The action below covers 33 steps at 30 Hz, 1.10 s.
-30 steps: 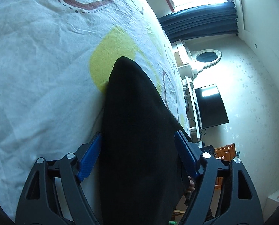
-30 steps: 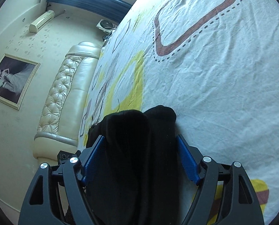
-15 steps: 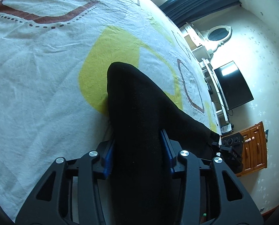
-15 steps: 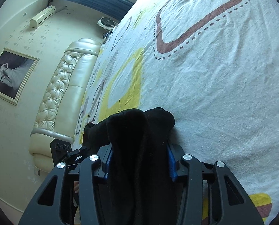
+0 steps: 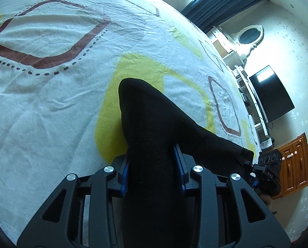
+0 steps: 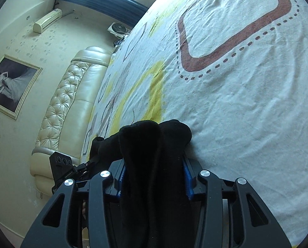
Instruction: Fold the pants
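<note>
The black pants (image 5: 149,132) lie on a white bed sheet (image 5: 50,103) with yellow and brown shapes. My left gripper (image 5: 151,165) is shut on one end of the pants; the cloth runs forward between the blue pads and off to the right toward the other gripper (image 5: 265,171). In the right wrist view my right gripper (image 6: 154,171) is shut on the bunched other end of the pants (image 6: 154,140), low over the sheet (image 6: 236,103). The left gripper (image 6: 65,169) shows at lower left there.
A tufted cream headboard (image 6: 67,111) bounds the bed on one side. A dark TV (image 5: 271,95), a white shelf and a wooden cabinet (image 5: 294,163) stand beyond the other side. Curtained windows lie at the far end.
Both grippers went from open around the pants to shut on them. Both views have tilted, showing more of the sheet ahead.
</note>
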Tool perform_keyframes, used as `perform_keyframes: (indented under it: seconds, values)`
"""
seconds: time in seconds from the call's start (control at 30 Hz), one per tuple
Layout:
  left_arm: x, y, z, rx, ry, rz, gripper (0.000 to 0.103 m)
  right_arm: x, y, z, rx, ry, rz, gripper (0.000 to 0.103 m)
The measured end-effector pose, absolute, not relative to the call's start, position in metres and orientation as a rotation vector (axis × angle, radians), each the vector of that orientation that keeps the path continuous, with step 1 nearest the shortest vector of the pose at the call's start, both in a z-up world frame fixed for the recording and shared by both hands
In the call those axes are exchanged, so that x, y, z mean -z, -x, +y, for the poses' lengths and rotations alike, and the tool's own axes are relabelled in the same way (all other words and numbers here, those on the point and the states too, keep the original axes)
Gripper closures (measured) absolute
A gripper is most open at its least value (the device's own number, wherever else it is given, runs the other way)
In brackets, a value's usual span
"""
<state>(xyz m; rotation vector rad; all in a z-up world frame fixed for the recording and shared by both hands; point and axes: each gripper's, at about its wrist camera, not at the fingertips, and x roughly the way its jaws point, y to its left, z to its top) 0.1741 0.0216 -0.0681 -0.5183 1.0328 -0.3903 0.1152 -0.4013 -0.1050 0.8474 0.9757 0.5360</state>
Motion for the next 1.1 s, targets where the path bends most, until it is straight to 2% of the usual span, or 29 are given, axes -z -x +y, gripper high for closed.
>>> perform_keyframes:
  seconds: [0.4,1.1]
  values:
    - [0.068,-0.215,0.031,0.359,0.49,1.03,0.069,0.107,-0.161,-0.387,-0.536,-0.855,0.969,0.06]
    - [0.075,-0.252,0.034,0.357,0.47,1.031,0.067,0.115,-0.186,-0.384,-0.525,-0.914,0.942,0.06]
